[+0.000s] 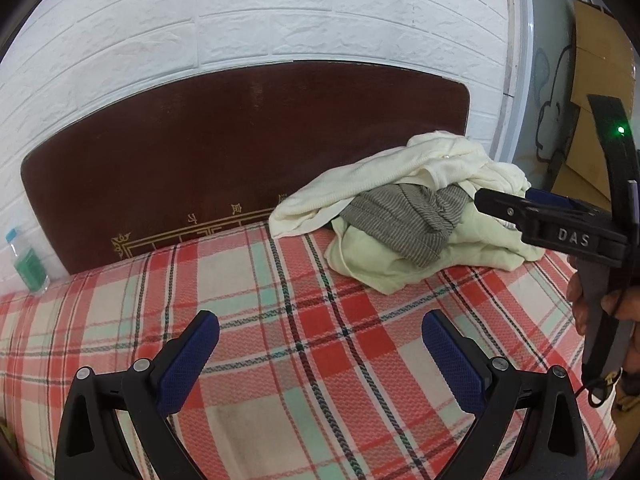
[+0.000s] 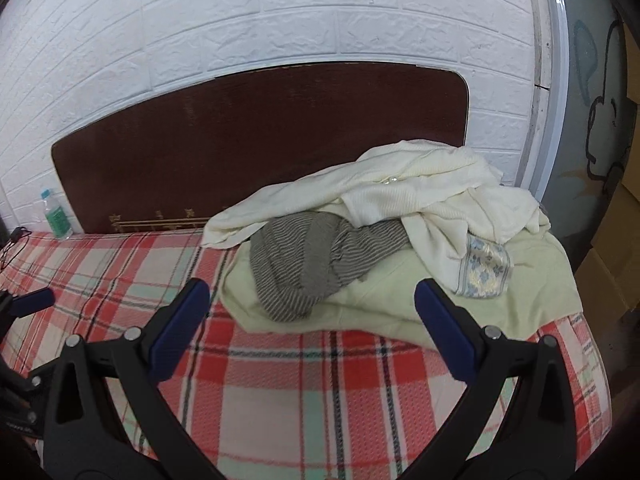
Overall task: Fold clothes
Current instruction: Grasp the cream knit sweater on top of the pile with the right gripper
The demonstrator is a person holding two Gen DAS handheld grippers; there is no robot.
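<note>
A heap of clothes lies at the far right of the bed: a cream knit top point(image 2: 420, 188) on top, a grey striped garment point(image 2: 308, 264) in the middle, a pale yellow-green garment point(image 2: 400, 300) underneath. The heap also shows in the left wrist view point(image 1: 400, 216). My right gripper point(image 2: 312, 300) is open and empty, just in front of the heap, with its jaws spread wide. It shows from the side in the left wrist view point(image 1: 484, 200), at the heap's right. My left gripper point(image 1: 320, 328) is open and empty above the plaid cover, left of the heap.
The bed has a red, white and green plaid cover point(image 1: 280, 360). A dark brown headboard point(image 1: 240, 140) stands against a white brick wall. A plastic bottle point(image 1: 26, 256) stands at the far left. Cardboard boxes point(image 1: 592, 100) stand to the right of the bed.
</note>
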